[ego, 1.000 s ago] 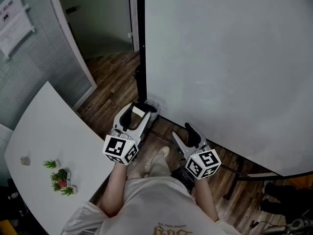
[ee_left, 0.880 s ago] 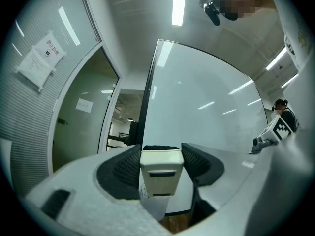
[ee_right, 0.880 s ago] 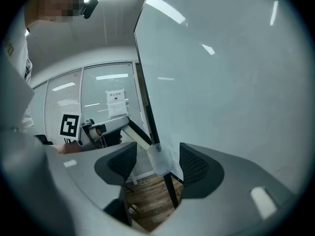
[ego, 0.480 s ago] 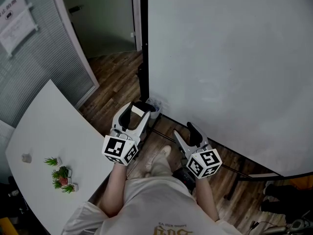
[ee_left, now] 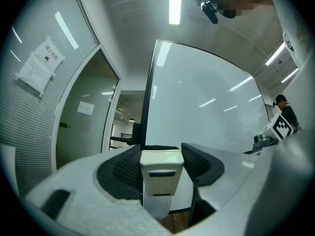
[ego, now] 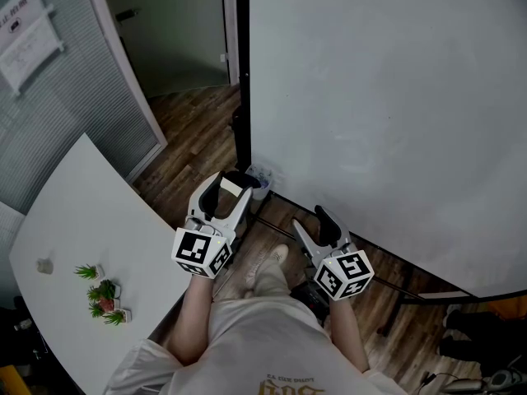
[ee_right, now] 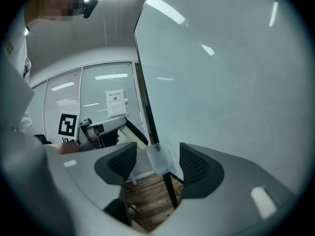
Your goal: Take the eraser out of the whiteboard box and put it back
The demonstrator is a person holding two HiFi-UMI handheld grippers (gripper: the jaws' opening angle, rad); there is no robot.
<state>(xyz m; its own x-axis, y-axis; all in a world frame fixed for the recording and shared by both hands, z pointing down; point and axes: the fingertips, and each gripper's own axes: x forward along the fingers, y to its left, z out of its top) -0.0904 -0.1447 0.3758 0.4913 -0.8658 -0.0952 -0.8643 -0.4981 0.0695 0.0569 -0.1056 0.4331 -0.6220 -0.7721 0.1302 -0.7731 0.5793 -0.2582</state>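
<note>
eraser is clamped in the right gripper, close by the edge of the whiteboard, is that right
No. The eraser is clamped in the left gripper, not the right, as the left gripper view shows; the right gripper stands open and empty. It is close by the edge of the whiteboard.

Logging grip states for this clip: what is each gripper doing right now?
Left gripper: closed on the eraser.
Right gripper: open, empty.
</note>
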